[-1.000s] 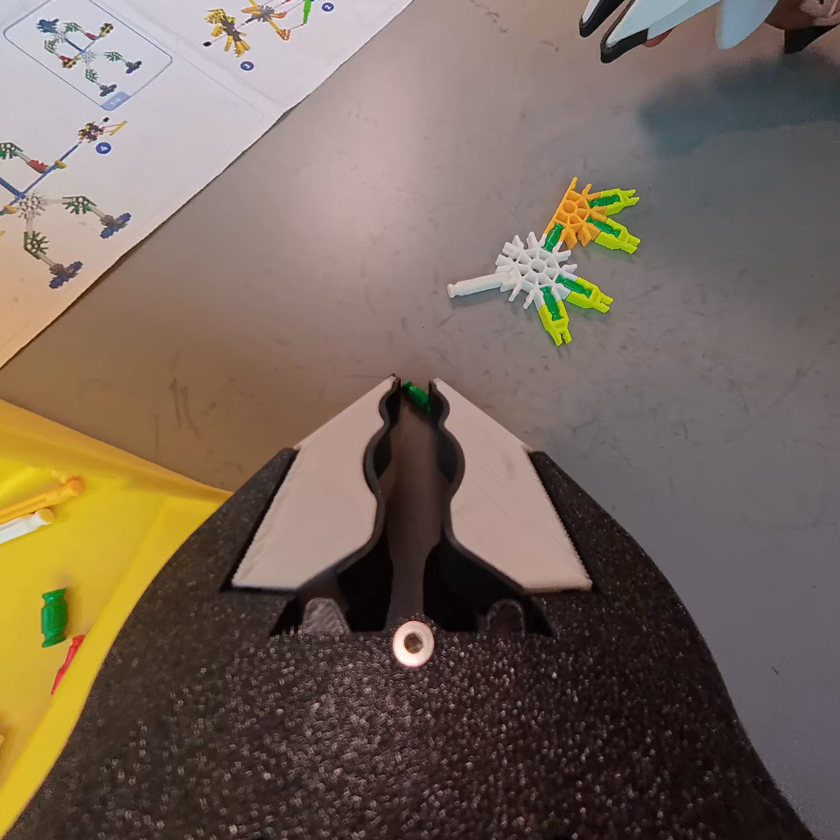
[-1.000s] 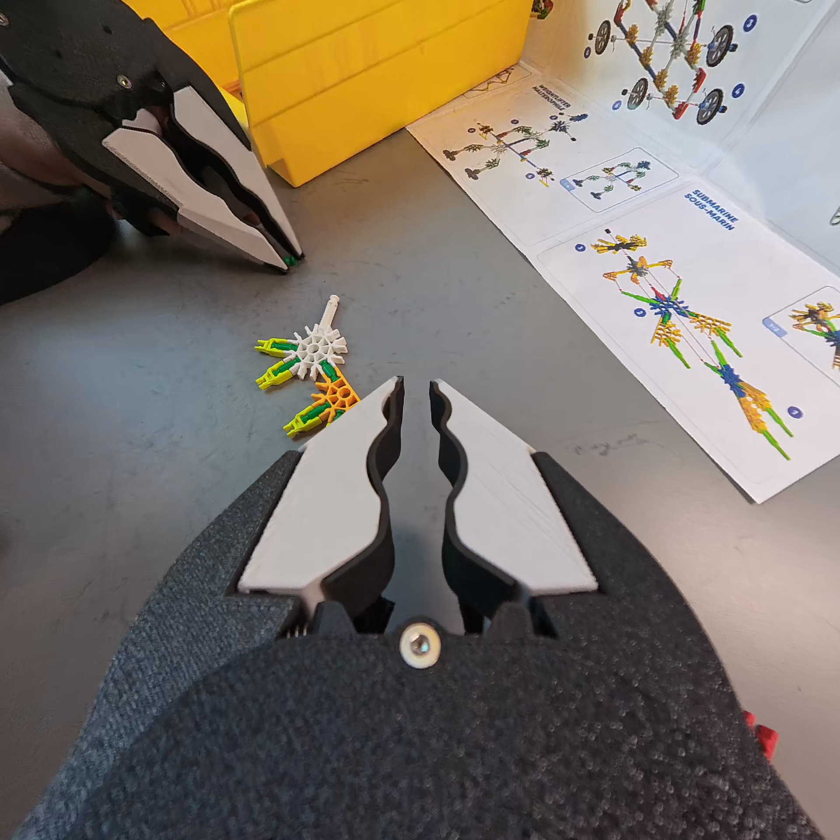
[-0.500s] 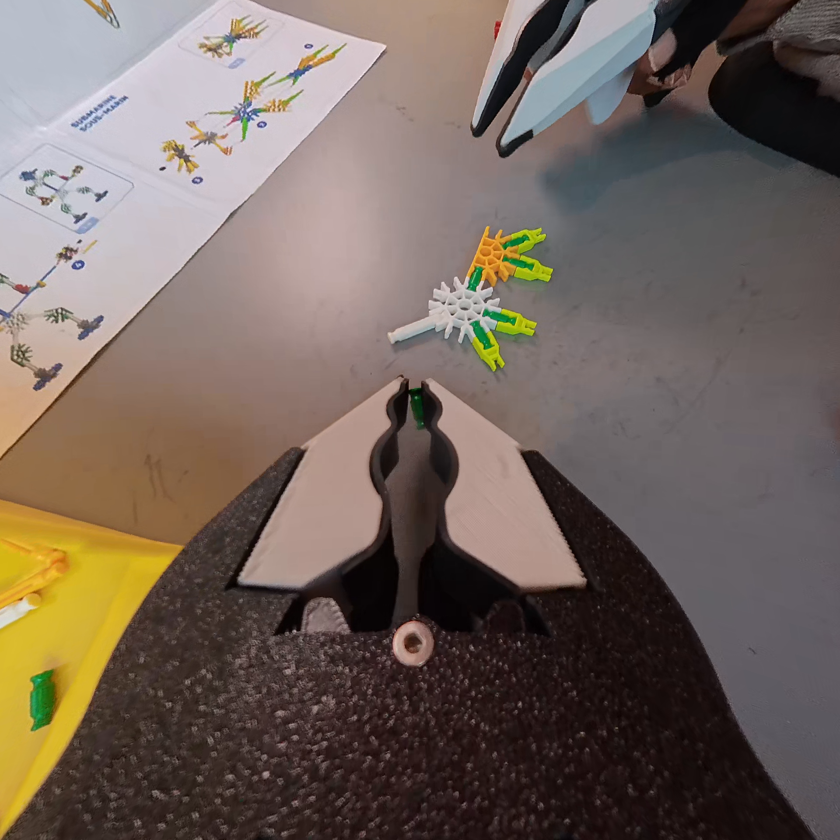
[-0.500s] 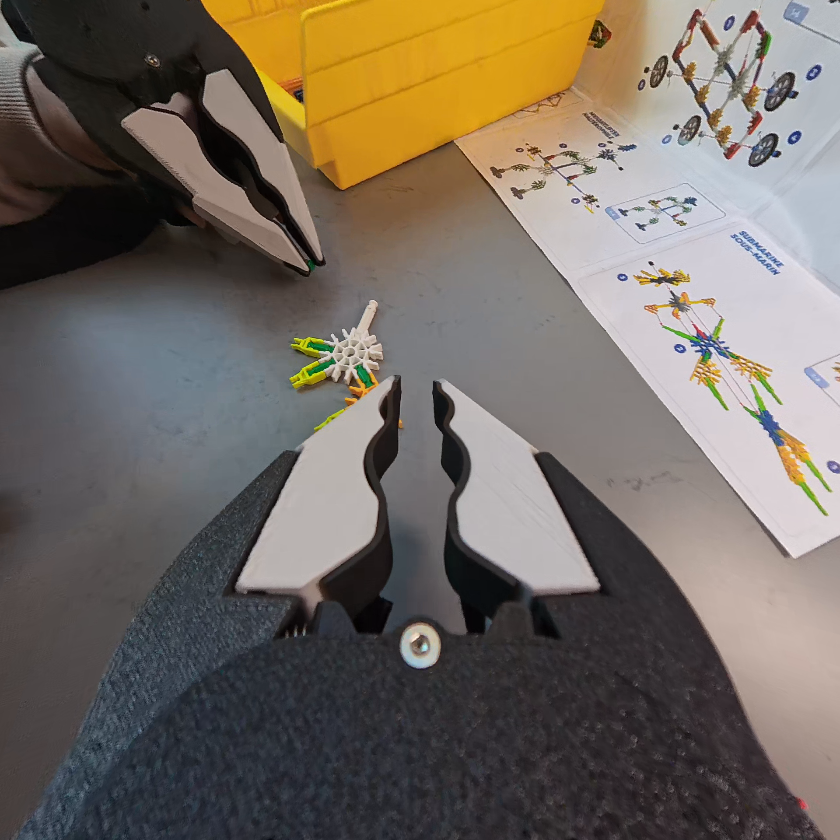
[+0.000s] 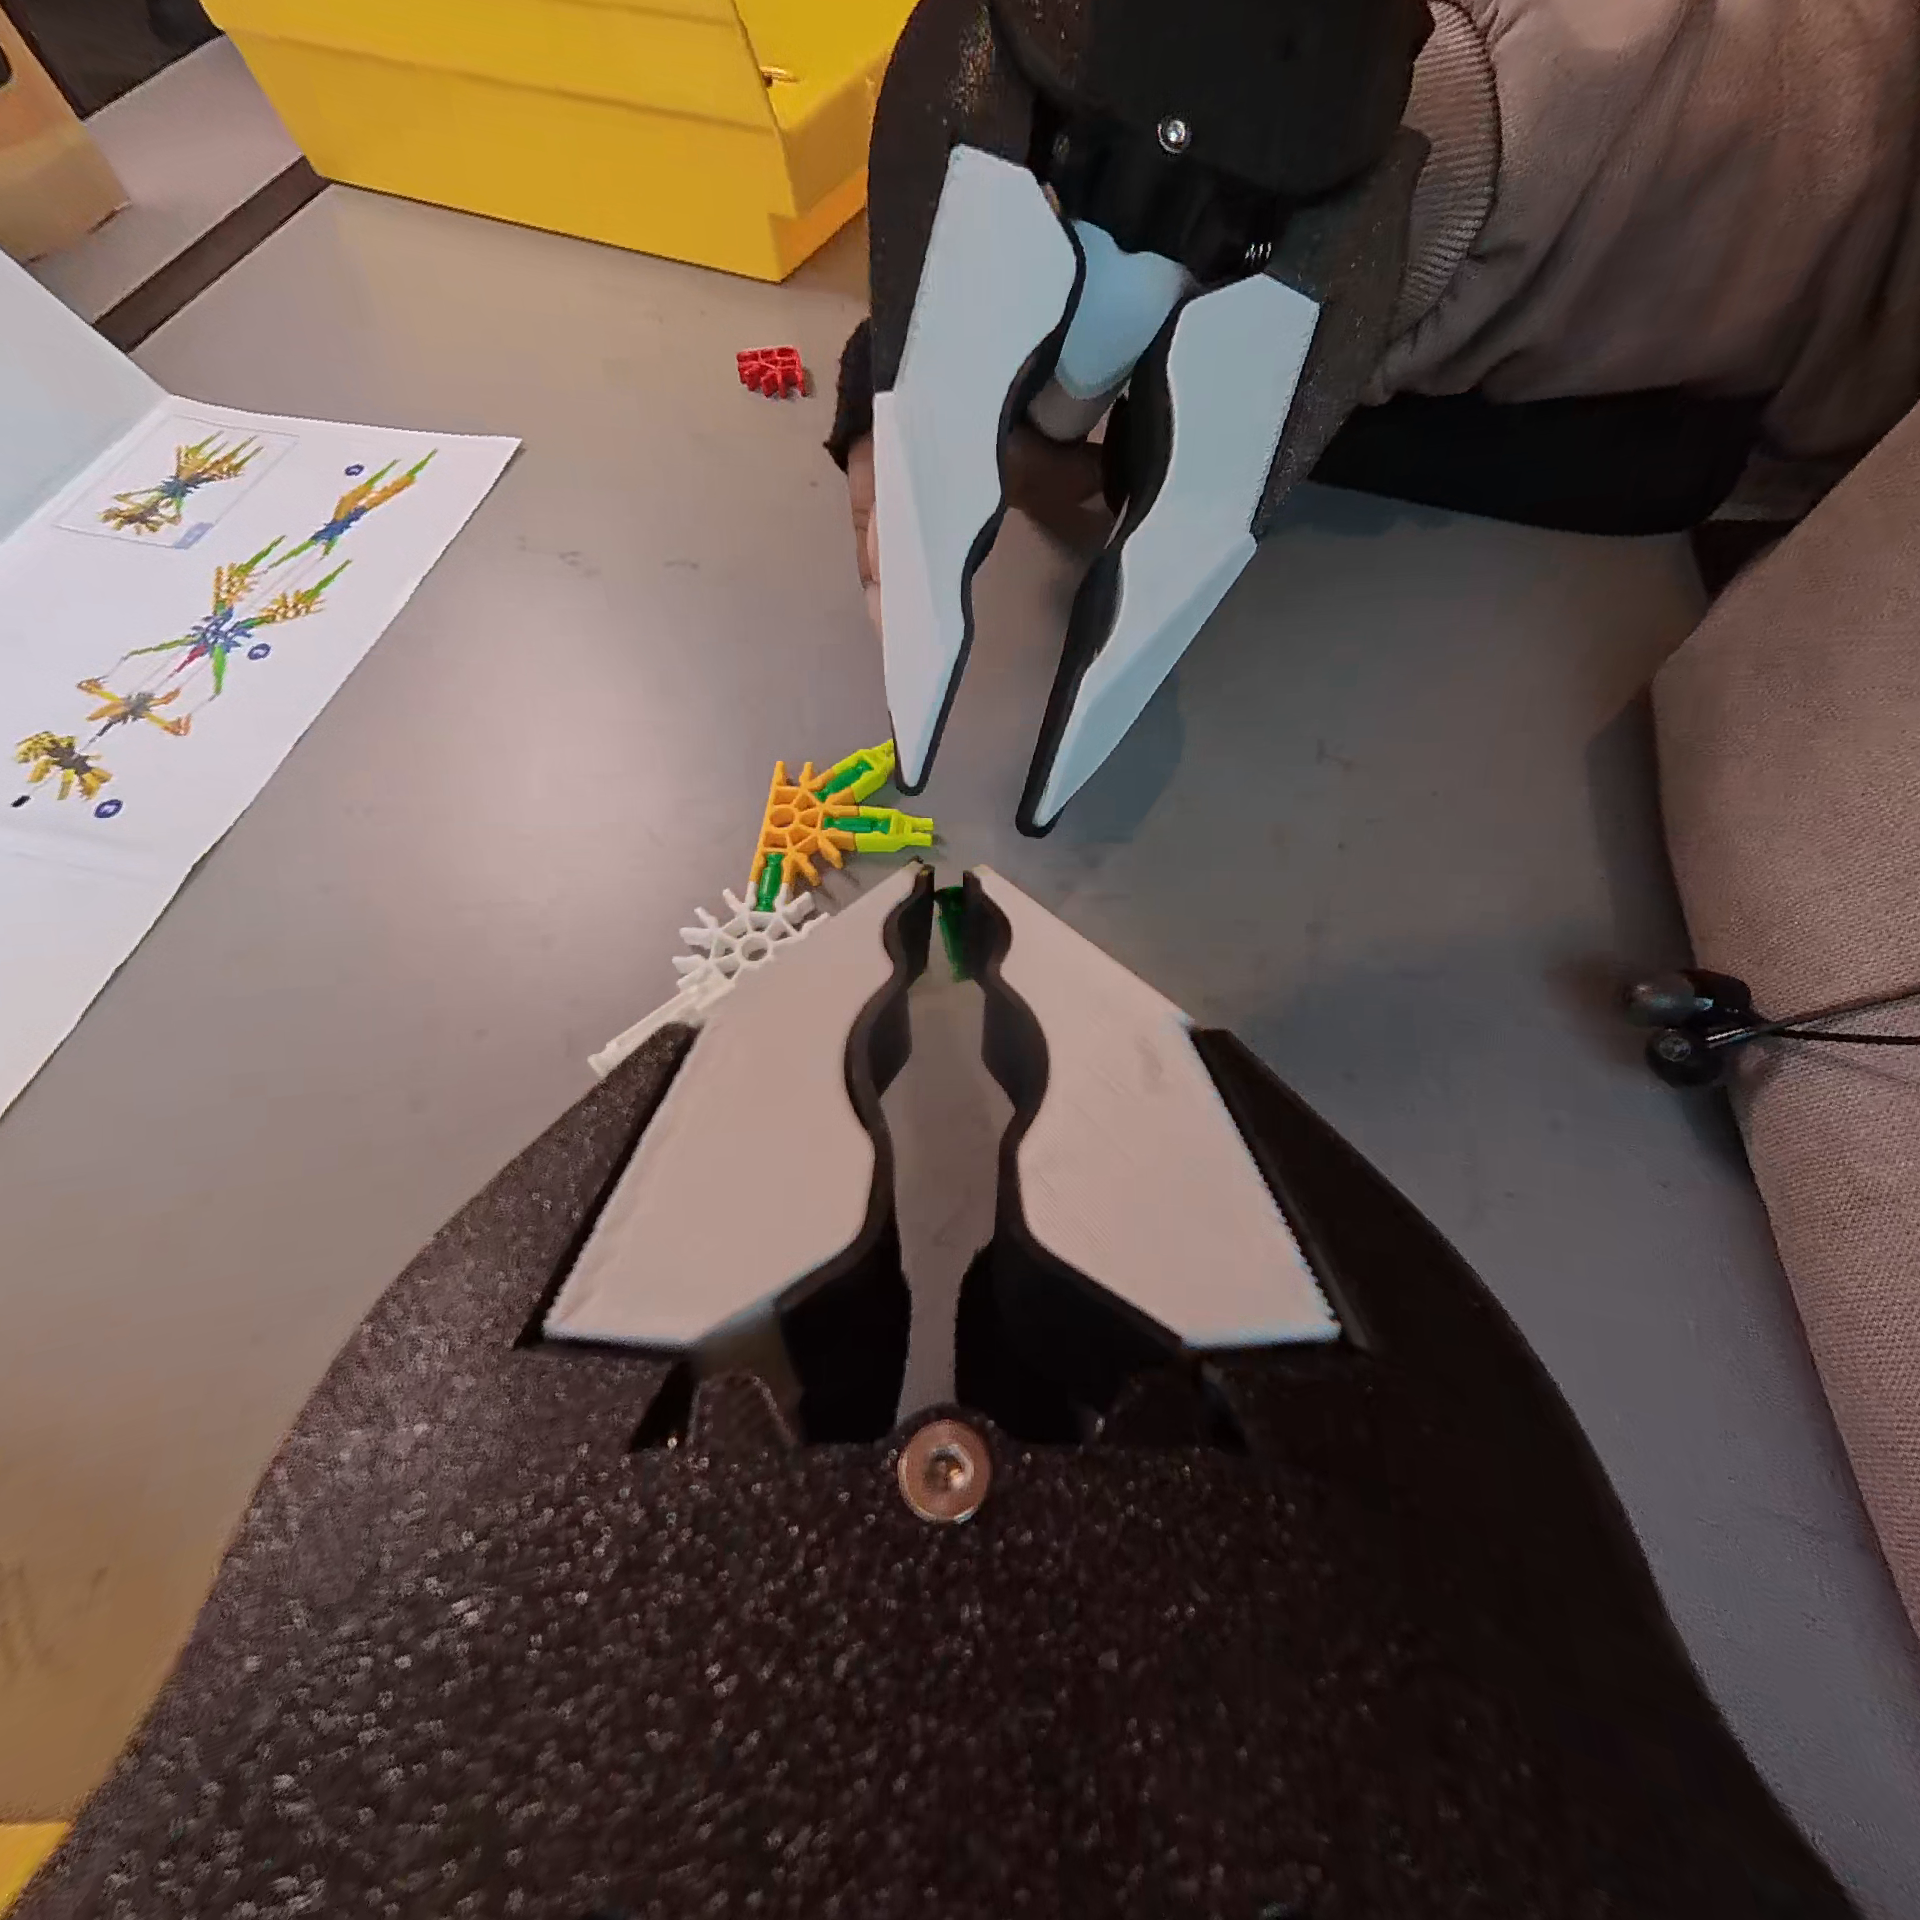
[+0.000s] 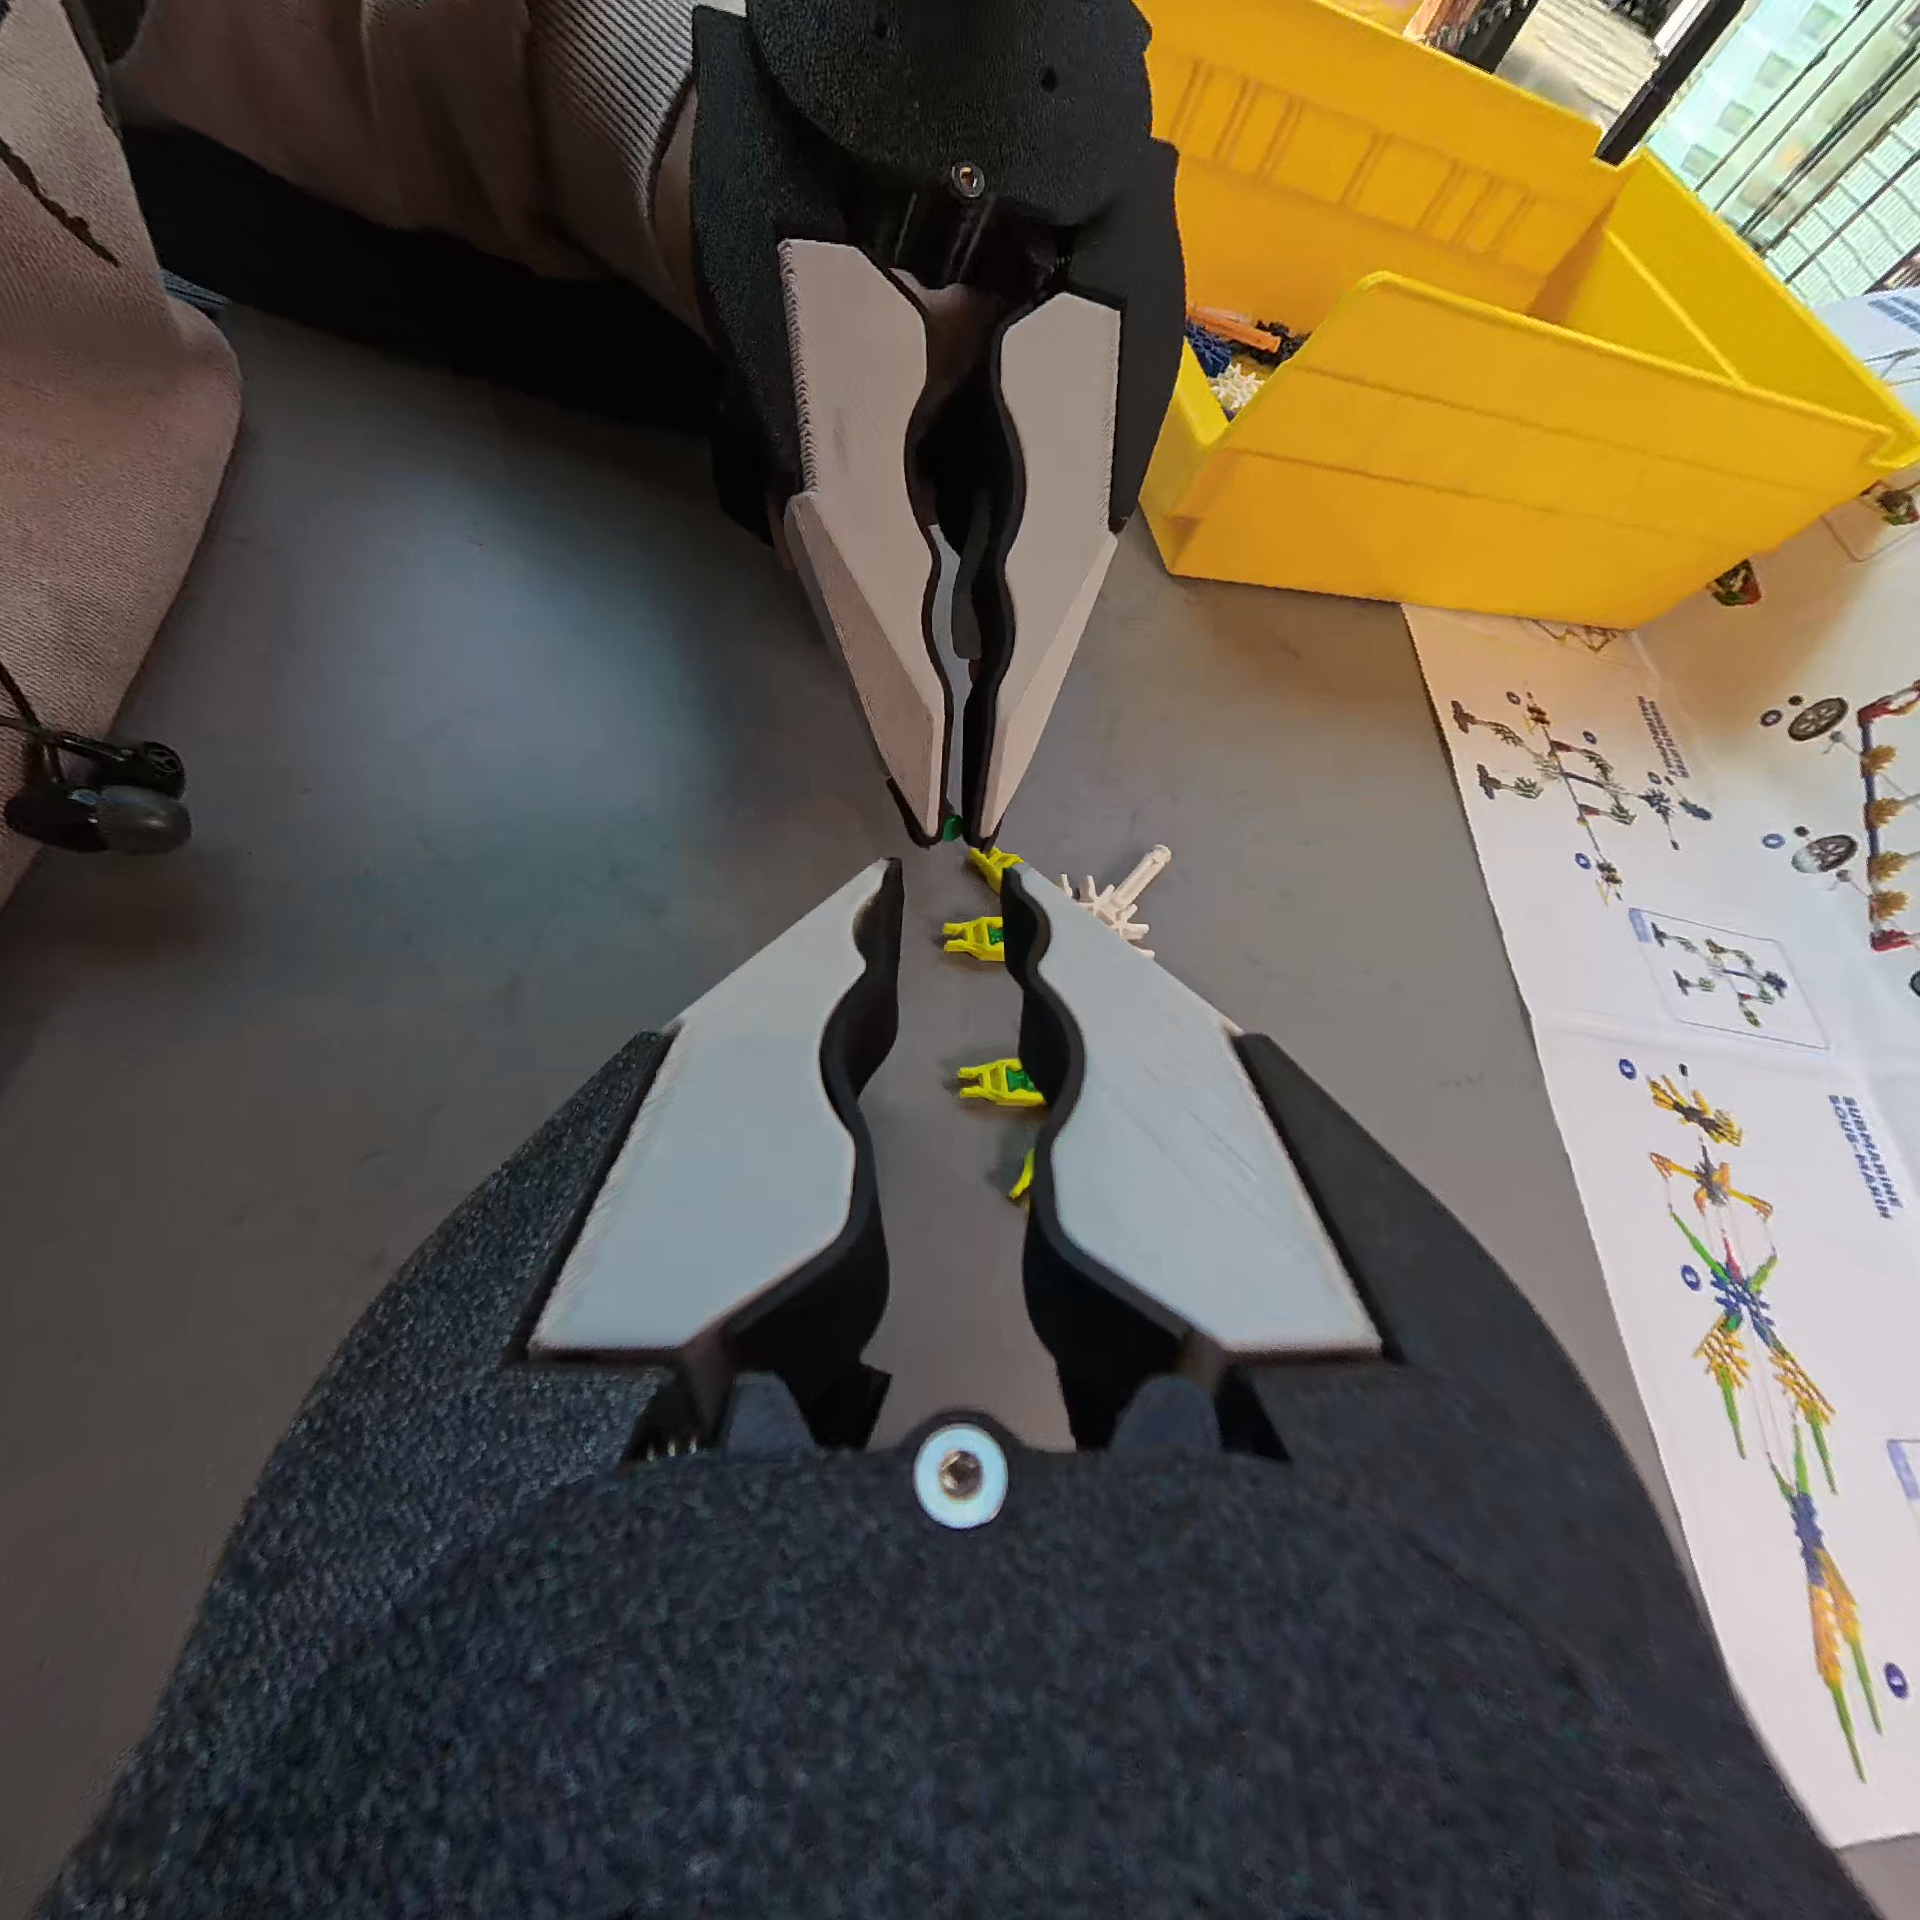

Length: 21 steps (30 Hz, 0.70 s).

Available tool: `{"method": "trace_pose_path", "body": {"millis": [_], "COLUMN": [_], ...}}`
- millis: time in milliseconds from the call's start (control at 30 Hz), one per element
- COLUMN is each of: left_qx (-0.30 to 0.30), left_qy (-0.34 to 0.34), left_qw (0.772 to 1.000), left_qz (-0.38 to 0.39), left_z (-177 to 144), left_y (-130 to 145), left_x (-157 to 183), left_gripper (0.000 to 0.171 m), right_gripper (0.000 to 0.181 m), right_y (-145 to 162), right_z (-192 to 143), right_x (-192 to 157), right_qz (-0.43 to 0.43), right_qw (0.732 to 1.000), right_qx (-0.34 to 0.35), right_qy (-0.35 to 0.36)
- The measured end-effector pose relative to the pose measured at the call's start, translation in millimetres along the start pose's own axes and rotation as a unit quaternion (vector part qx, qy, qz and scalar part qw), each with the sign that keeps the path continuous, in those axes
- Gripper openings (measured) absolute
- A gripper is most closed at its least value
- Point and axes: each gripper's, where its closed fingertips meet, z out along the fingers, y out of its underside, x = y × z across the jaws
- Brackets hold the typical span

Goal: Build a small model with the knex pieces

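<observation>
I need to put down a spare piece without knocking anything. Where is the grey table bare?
Bare table lies between the earbuds and the left gripper. A second patch lies between the instruction sheet and the yellow bin. It is crowded where the right gripper, the left gripper's green rod and the connector assembly meet.

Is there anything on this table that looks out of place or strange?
One small red piece lies alone on the grey table, apart from the yellow bin and from the toy model. Nothing looks spilled or broken.
</observation>
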Motion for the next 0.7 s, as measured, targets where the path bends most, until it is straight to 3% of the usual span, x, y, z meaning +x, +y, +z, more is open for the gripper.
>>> {"method": "trace_pose_path", "body": {"millis": [467,700], "left_qx": [0.059,0.149], "left_qy": [0.011,0.005], "left_qw": [0.996,0.985], "left_qz": [0.06,0.086], "left_z": [-7,-20], "left_y": [-21,-55], "left_x": [17,28], "left_gripper": [0.005,0.005], "right_gripper": [0.023,0.013], "right_y": [-7,-44], "right_z": [2,-9], "right_x": [-13,-15], "right_qz": [0.043,0.107], "right_qw": [0.998,0.983], "right_qx": [0.016,0.122], "right_qy": [-0.049,-0.089]}}
